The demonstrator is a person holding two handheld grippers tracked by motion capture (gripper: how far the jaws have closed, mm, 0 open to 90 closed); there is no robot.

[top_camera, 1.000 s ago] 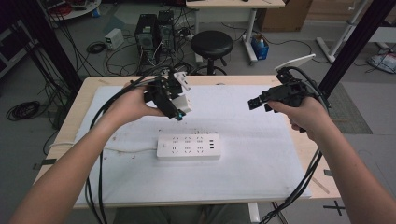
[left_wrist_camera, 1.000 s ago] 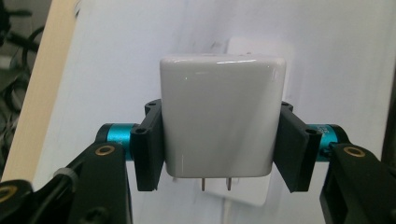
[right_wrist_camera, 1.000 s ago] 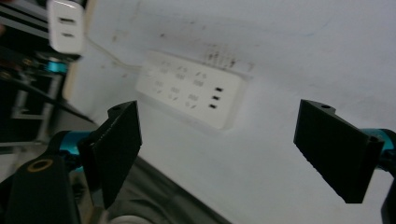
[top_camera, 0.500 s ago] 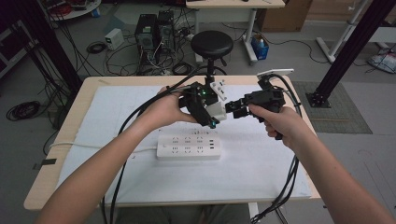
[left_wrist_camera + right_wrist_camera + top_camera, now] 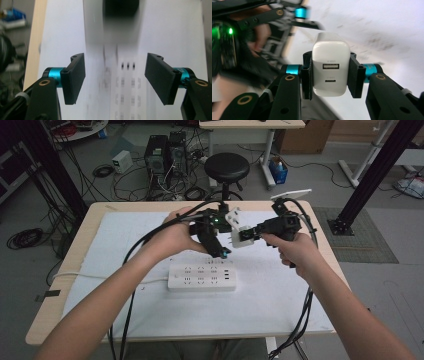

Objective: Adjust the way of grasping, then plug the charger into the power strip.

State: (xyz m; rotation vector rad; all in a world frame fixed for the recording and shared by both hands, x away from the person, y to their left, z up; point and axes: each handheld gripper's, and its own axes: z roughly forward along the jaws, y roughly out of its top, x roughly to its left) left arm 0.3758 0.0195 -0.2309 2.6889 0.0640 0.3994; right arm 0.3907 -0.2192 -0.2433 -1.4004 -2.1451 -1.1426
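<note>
You are holding your left gripper (image 5: 220, 251) up over the middle of the table (image 5: 60, 305), and its jaws are standing wide apart with nothing between them. Below it, the white power strip (image 5: 201, 277) is lying flat on the white mat (image 5: 115, 232), nearer your edge. Your right gripper (image 5: 331, 75) is pinching a white charger (image 5: 331, 67), just beside your left gripper and up off the table.

The black two-jaw left gripper (image 5: 115, 80) has flat matte black pads (image 5: 75, 77), turquoise metal collars and brass-ringed screws. The matching black right gripper (image 5: 331, 76) carries a grey three-cornered plate (image 5: 291, 194); thick black cables (image 5: 300, 320) trail from both.
</note>
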